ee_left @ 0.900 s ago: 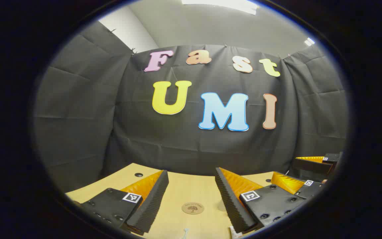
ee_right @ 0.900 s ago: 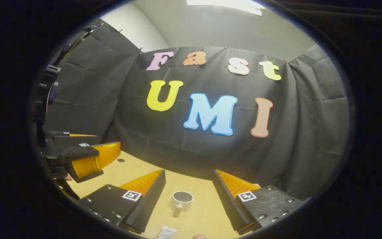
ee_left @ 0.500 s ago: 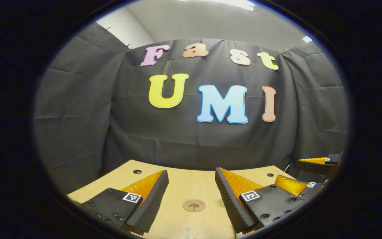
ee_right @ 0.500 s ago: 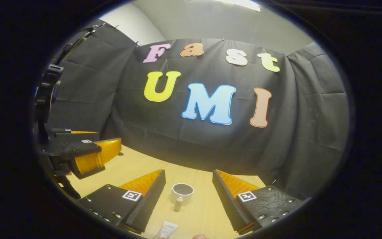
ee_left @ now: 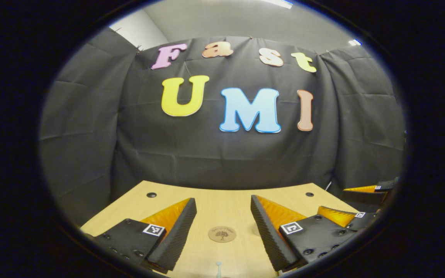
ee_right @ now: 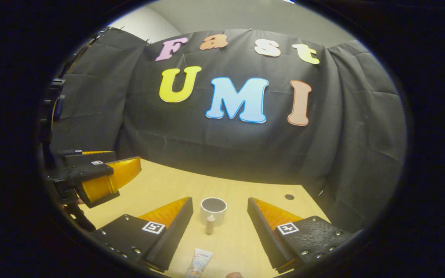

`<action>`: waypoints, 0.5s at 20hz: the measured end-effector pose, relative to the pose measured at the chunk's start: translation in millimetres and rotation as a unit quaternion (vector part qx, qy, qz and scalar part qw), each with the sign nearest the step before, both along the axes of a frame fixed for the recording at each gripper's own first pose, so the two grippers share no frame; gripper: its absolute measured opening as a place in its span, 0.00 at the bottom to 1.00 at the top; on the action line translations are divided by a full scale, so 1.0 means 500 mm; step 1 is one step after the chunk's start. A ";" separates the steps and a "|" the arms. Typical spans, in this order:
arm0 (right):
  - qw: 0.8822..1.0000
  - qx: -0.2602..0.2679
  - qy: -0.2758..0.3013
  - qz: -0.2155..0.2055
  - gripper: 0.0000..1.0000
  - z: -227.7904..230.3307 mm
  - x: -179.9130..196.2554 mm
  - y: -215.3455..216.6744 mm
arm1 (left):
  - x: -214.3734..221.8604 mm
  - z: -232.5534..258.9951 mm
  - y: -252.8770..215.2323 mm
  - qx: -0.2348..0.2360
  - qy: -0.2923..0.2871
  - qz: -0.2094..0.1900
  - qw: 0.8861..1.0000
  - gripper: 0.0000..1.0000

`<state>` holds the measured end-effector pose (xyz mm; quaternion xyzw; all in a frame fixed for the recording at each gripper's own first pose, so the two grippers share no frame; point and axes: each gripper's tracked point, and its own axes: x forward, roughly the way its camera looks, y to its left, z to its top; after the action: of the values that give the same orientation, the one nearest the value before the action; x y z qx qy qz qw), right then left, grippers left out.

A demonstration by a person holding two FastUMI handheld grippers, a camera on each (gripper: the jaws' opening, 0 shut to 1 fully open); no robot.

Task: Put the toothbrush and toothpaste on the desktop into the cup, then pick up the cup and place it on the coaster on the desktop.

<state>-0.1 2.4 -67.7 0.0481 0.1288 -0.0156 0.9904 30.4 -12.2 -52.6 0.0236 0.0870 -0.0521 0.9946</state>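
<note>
Left gripper (ee_left: 222, 222) is hovering over the pale wood desktop (ee_left: 222, 200), ridged black foam fingers spread wide, nothing between them. A round brown coaster (ee_left: 222, 234) is lying flat between them; the toothbrush tip (ee_left: 218, 266) is peeking in at the bottom edge. Right gripper (ee_right: 219, 218) is also holding its jaws apart. A white cylindrical cup (ee_right: 213, 209) is standing upright between the fingers, handle facing the camera; the toothpaste tube (ee_right: 199, 264) is lying nearer.
</note>
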 end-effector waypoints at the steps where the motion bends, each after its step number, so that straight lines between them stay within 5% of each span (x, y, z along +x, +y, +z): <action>1: 1.000 0.004 0.013 0.002 0.89 -0.008 -0.003 0.004 | 0.000 -0.018 -0.001 0.002 0.016 -0.006 1.000 0.93; 10: 0.984 0.066 0.162 0.024 0.90 -0.127 -0.026 0.051 | -0.010 -0.207 0.031 0.028 0.187 -0.004 0.982 0.93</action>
<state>-13.2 27.8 -131.3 0.1071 0.2892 0.0090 0.9512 25.5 3.5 -156.0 0.0415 0.2730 -0.0572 0.9594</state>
